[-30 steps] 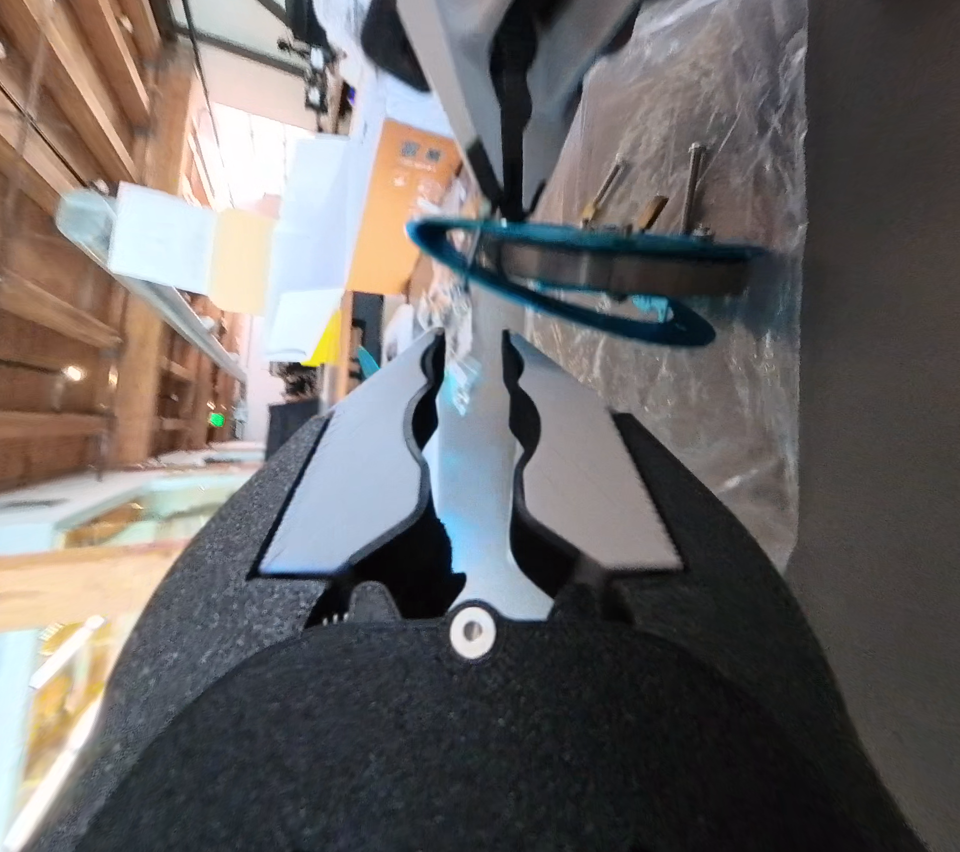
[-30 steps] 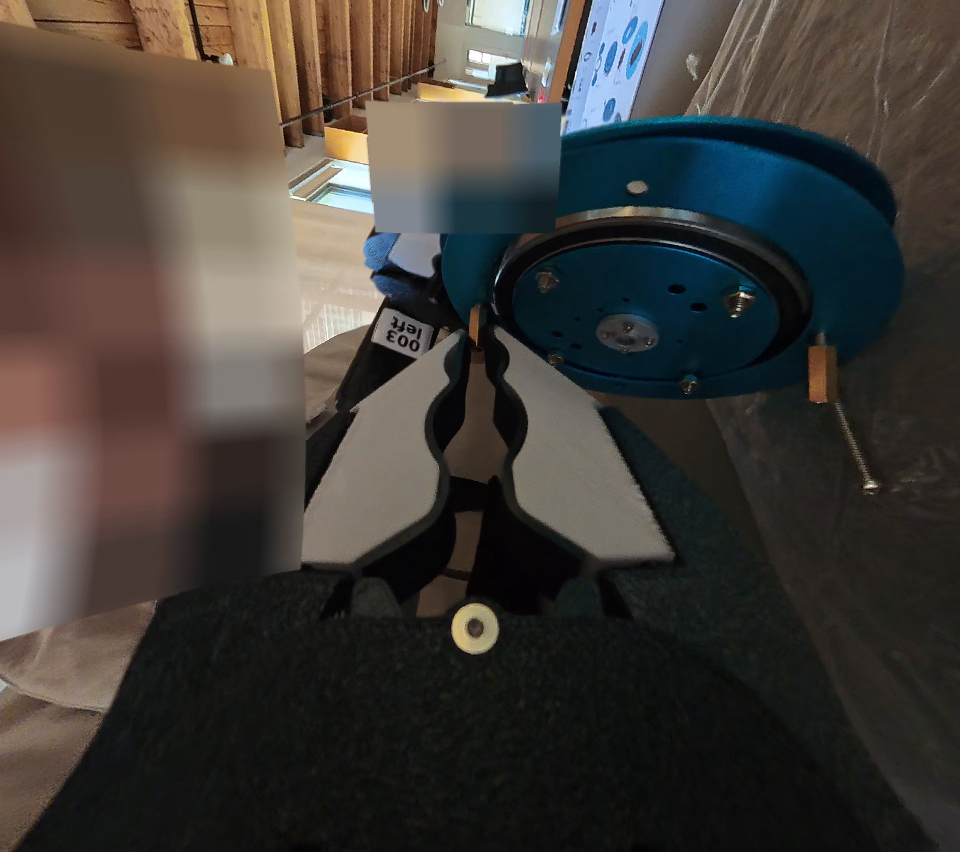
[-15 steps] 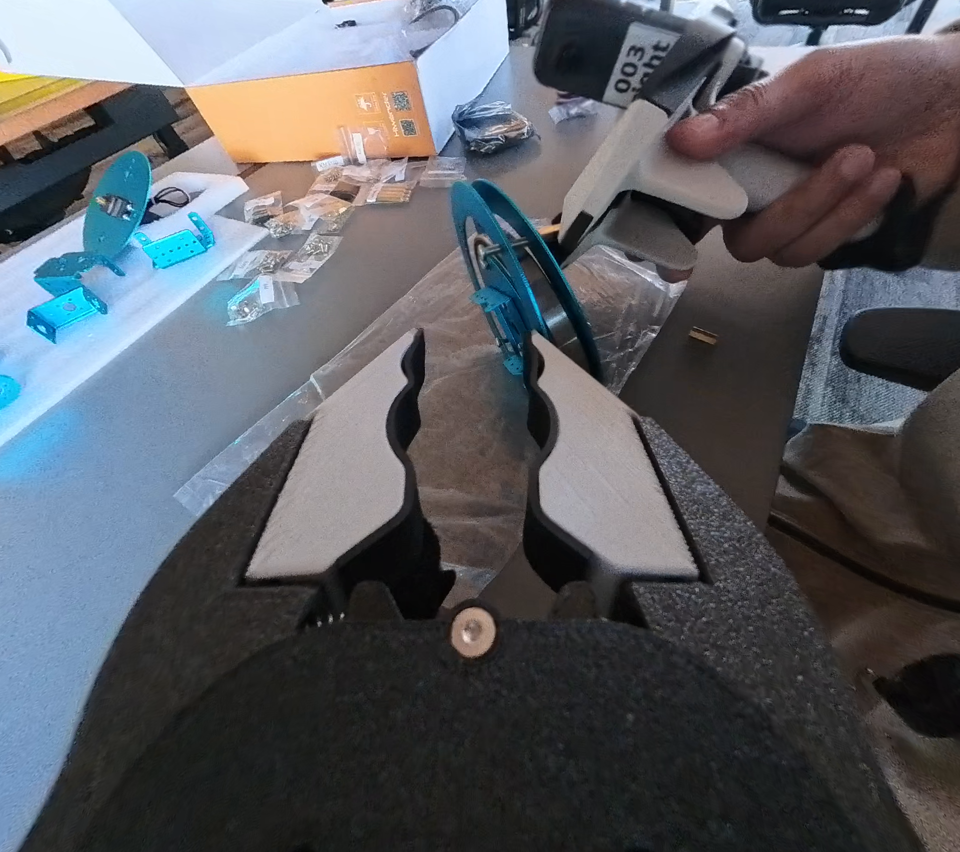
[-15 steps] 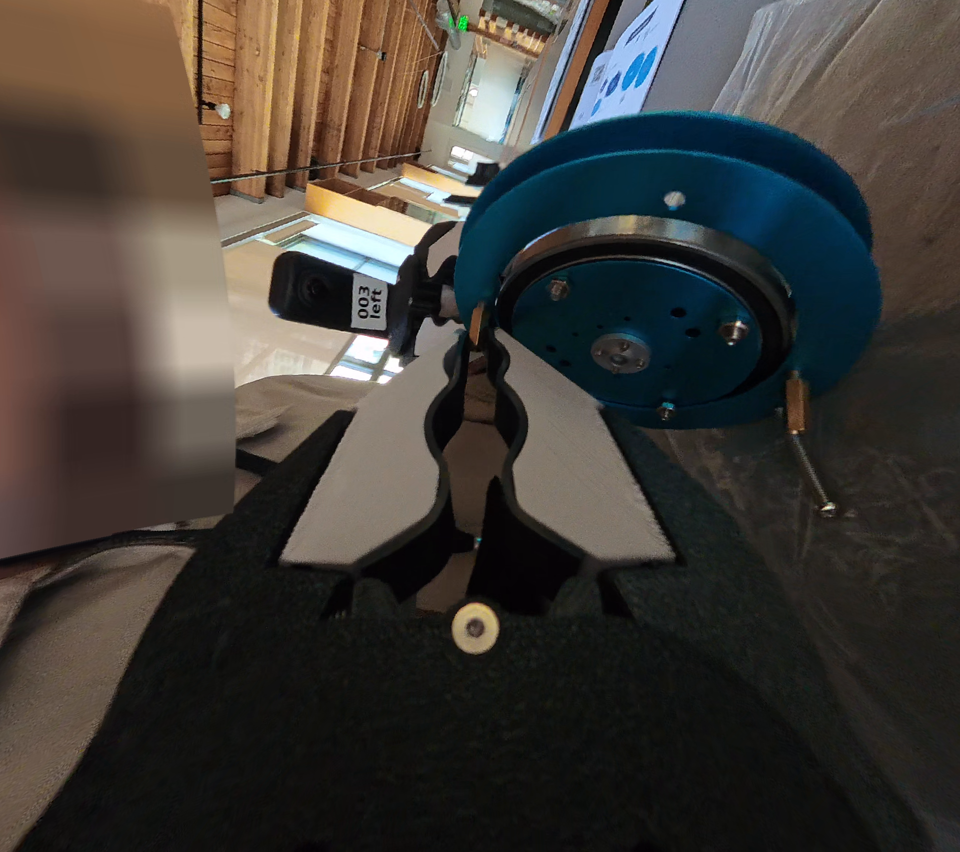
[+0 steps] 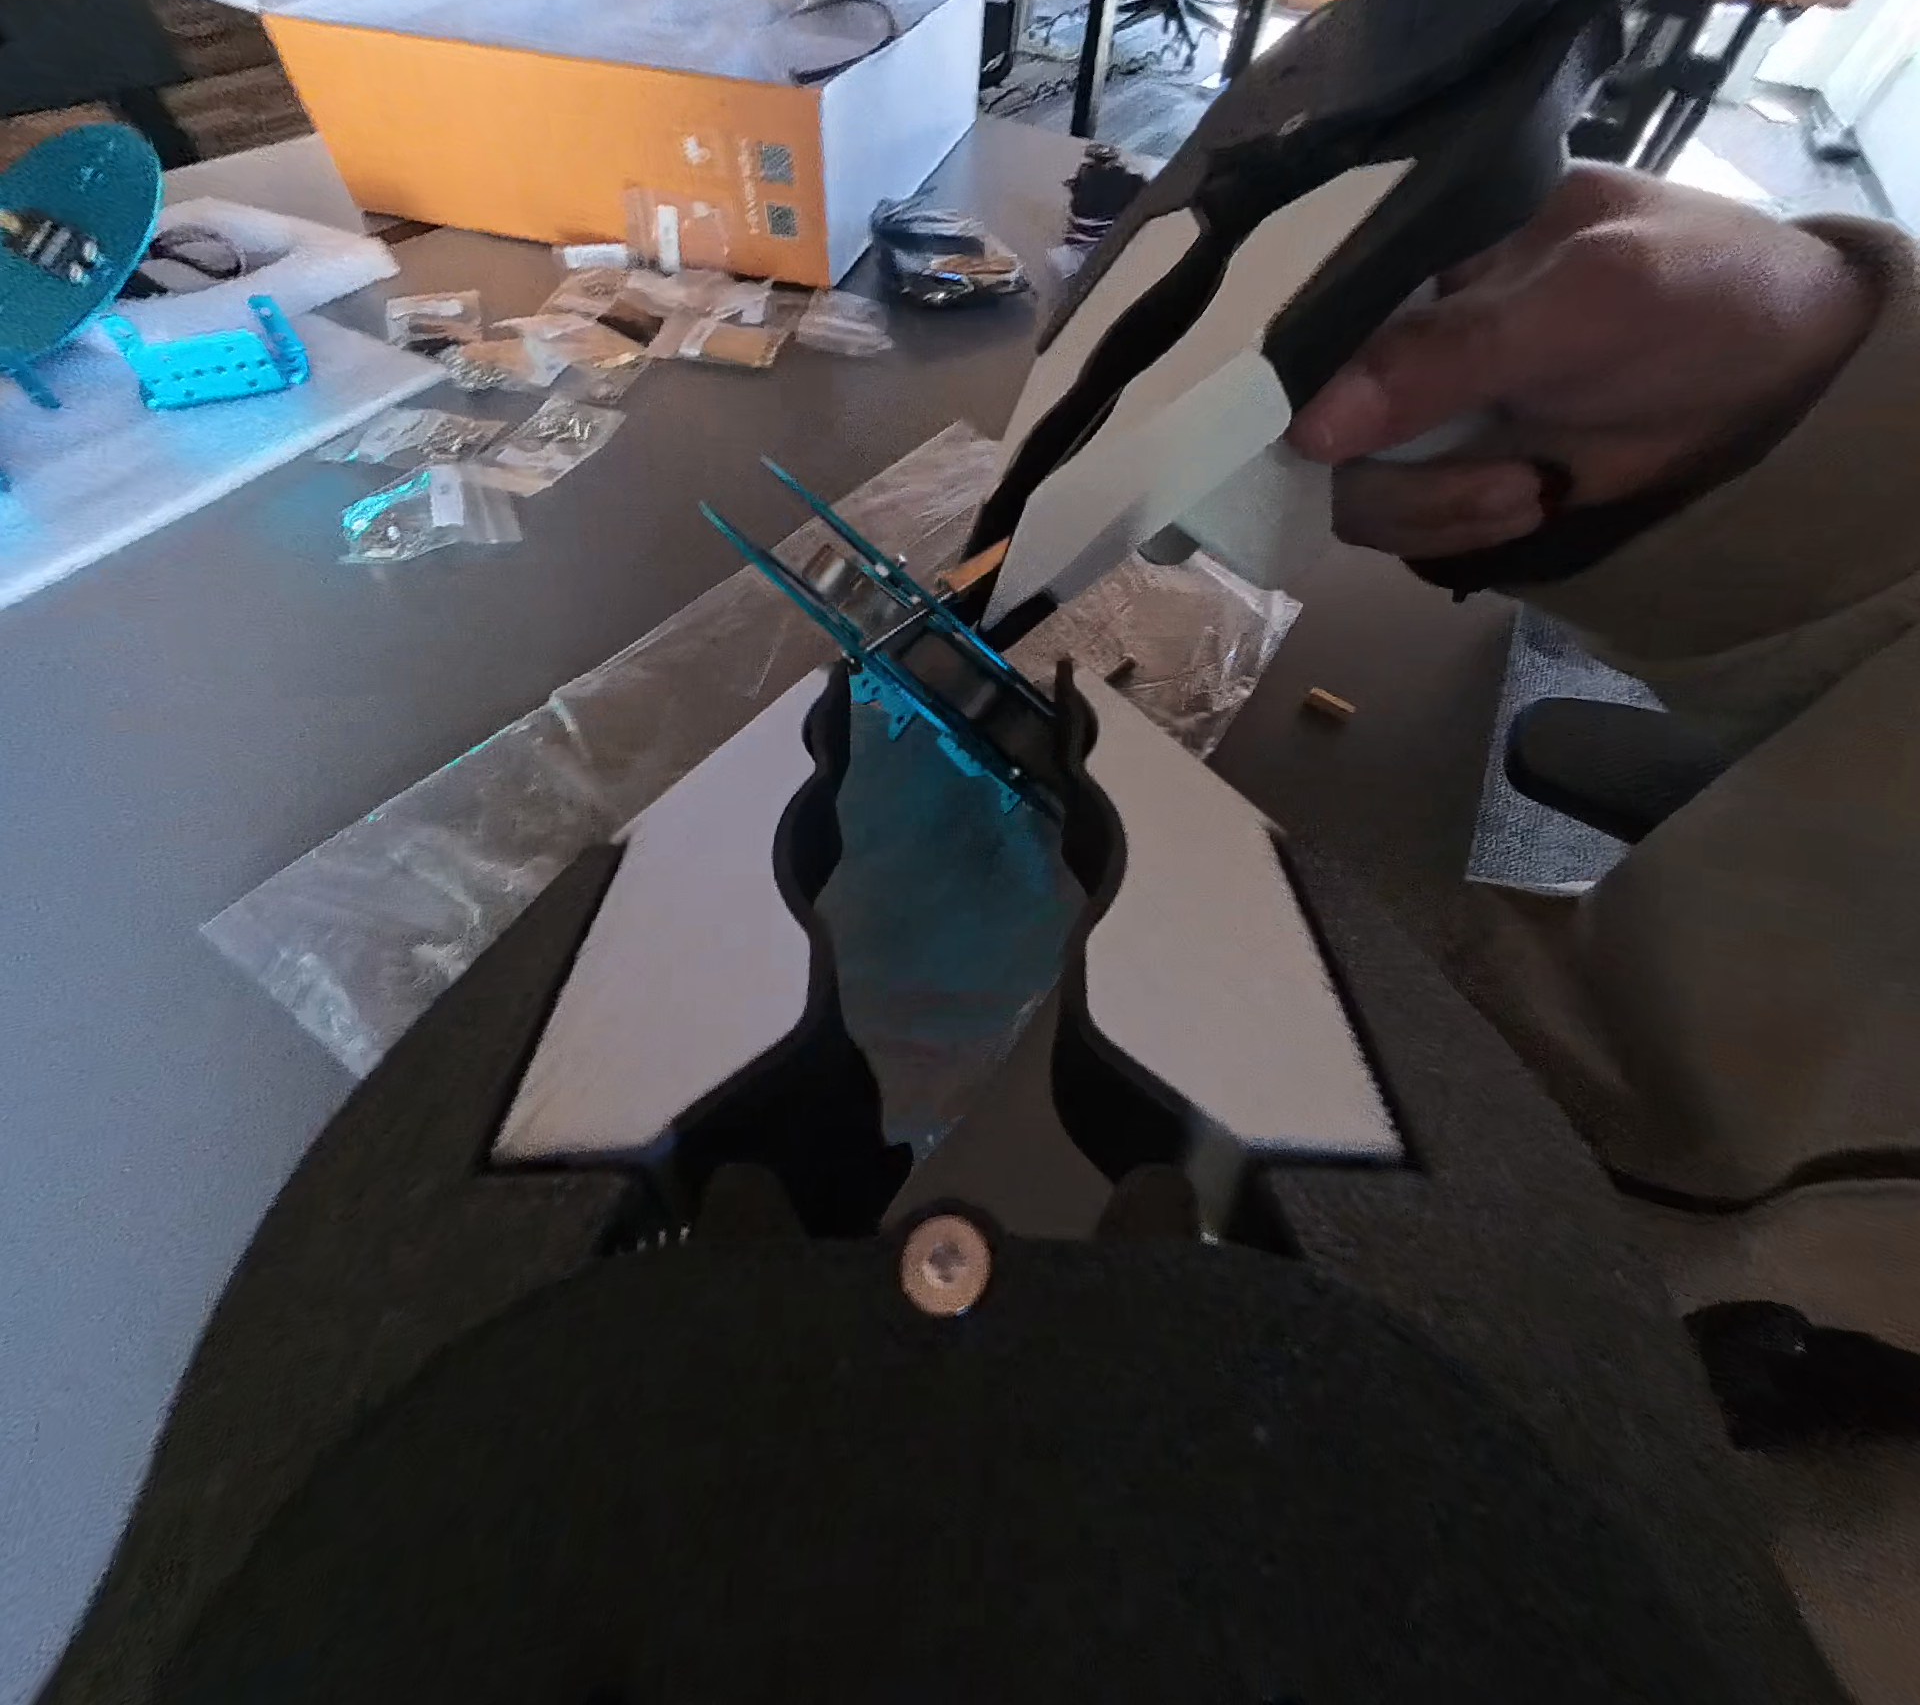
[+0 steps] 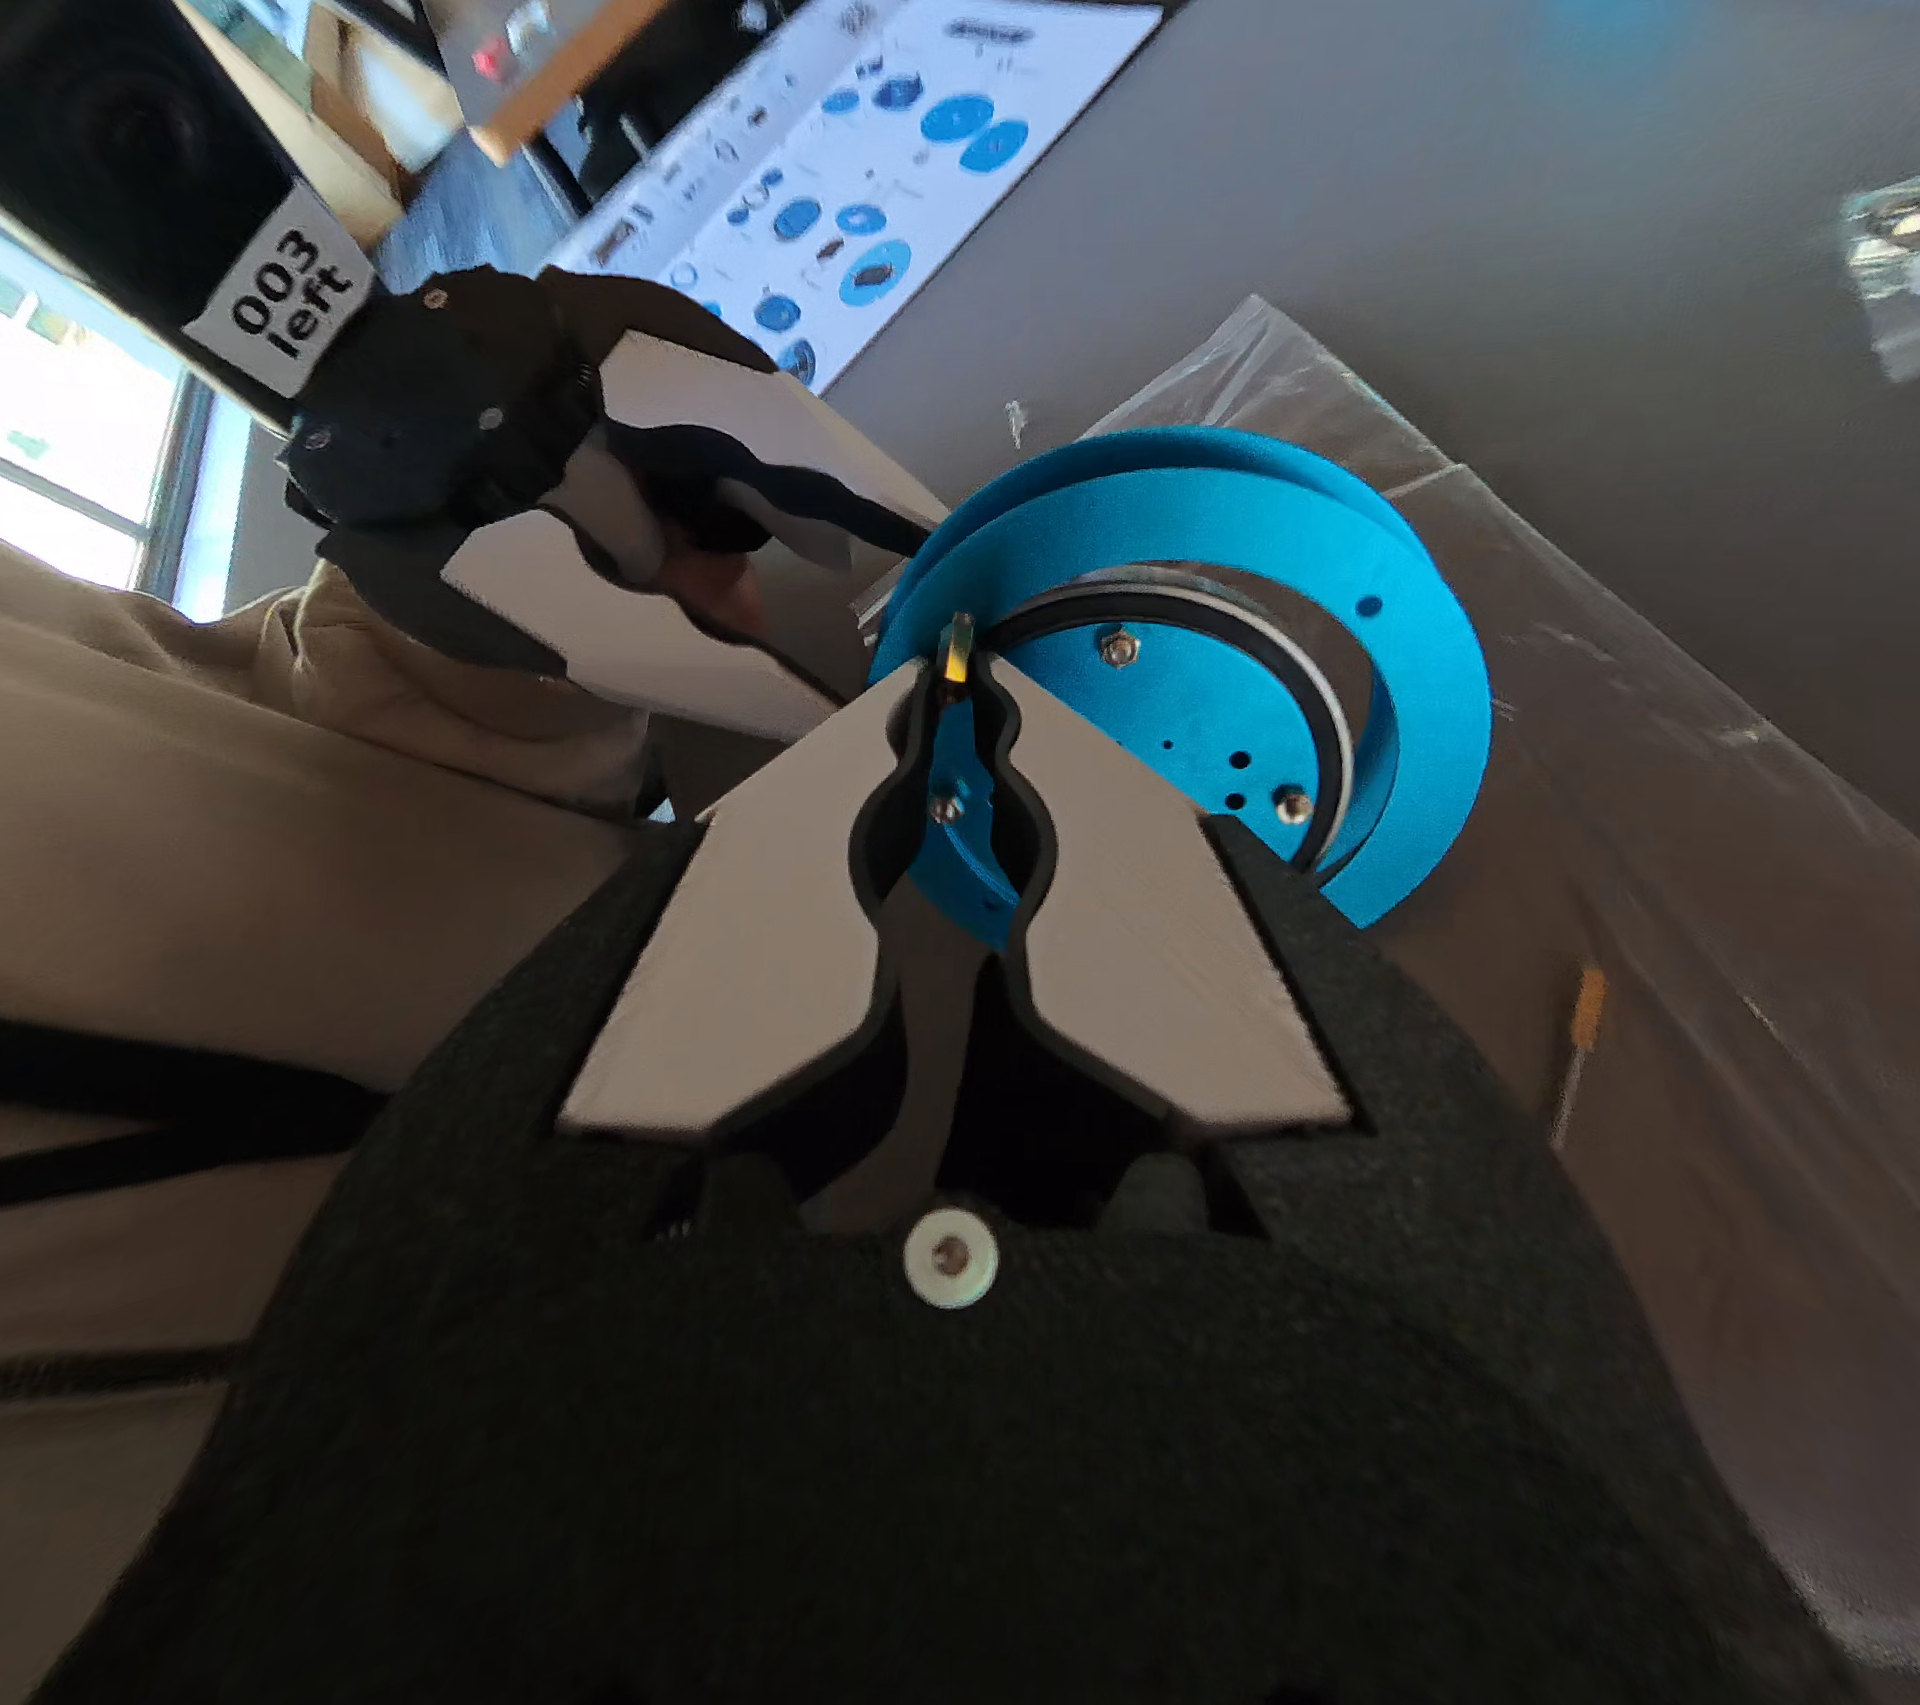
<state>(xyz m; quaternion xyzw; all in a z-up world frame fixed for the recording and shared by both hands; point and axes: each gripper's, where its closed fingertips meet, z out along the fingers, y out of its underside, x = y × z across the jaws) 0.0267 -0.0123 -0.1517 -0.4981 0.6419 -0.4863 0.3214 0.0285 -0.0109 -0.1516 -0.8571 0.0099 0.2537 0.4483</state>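
Right gripper (image 6: 951, 684) pinching small brass hex standoff (image 6: 953, 653) at rim of blue anodised twin-disc turntable assembly with steel bearing ring (image 6: 1195, 699); jaws nearly closed on it. Assembly tilting on edge over clear plastic bag (image 6: 1558, 616) on grey table (image 6: 1455, 149). Left gripper (image 5: 951, 699) spread wide, straddling disc edge (image 5: 935, 679), not clamping. Nuts showing on inner plate; another brass standoff (image 5: 1328, 703) lying loose on table. Printed instruction sheet (image 6: 831, 180), orange-and-white box (image 5: 582, 128), bagged hardware (image 5: 540, 367) waiting beyond.
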